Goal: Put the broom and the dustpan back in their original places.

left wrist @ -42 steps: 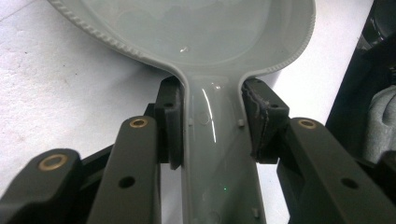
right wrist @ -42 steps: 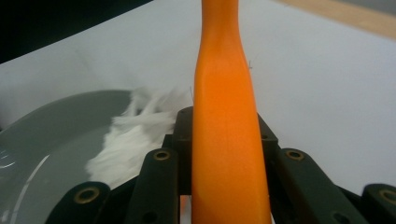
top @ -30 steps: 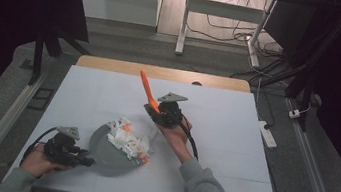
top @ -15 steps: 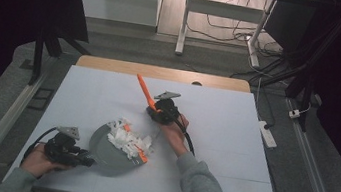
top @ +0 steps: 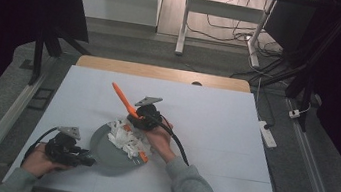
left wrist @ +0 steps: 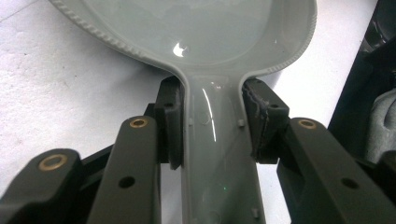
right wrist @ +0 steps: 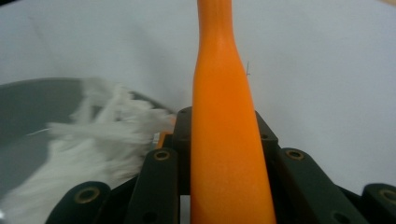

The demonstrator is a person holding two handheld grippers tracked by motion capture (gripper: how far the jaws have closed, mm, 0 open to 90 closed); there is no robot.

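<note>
the right gripper (top: 141,116) is pinching the orange handle (right wrist: 224,140) of a brush, its jaws pressed against both sides of the shaft, which is running up and away between them in the right gripper view. in the high view the handle (top: 120,95) is slanting up toward the far left of the table while the white bristles (top: 127,139) are lying down on the grey dish (top: 100,148). gripping that low on the shaft is probably giving the hand firm control of the bristle end, as if for scrubbing or sweeping the dish's surface.

the left gripper (top: 80,158) is clamping the grey dish by its handle-like tab (left wrist: 217,154), one pad on each edge of the tab, with the ribbed rim of the bowl (left wrist: 116,42) spreading out just beyond the jaws. that hold is apparently serving to steady the dish so it is not sliding under the brush strokes. the left hand (top: 40,161) is resting near the front left corner of the table.

the dish is sitting toward the near left of the white table top (top: 216,117), just beside the front edge, so there is little slack for it to shift toward the person or to the left. to the right and toward the far wooden edge (top: 161,73) the surface is lying bare, giving the brush arm plenty of room to swing outward. the right forearm (top: 186,184) is crossing in from the bottom, just beside the dish's right rim.
</note>
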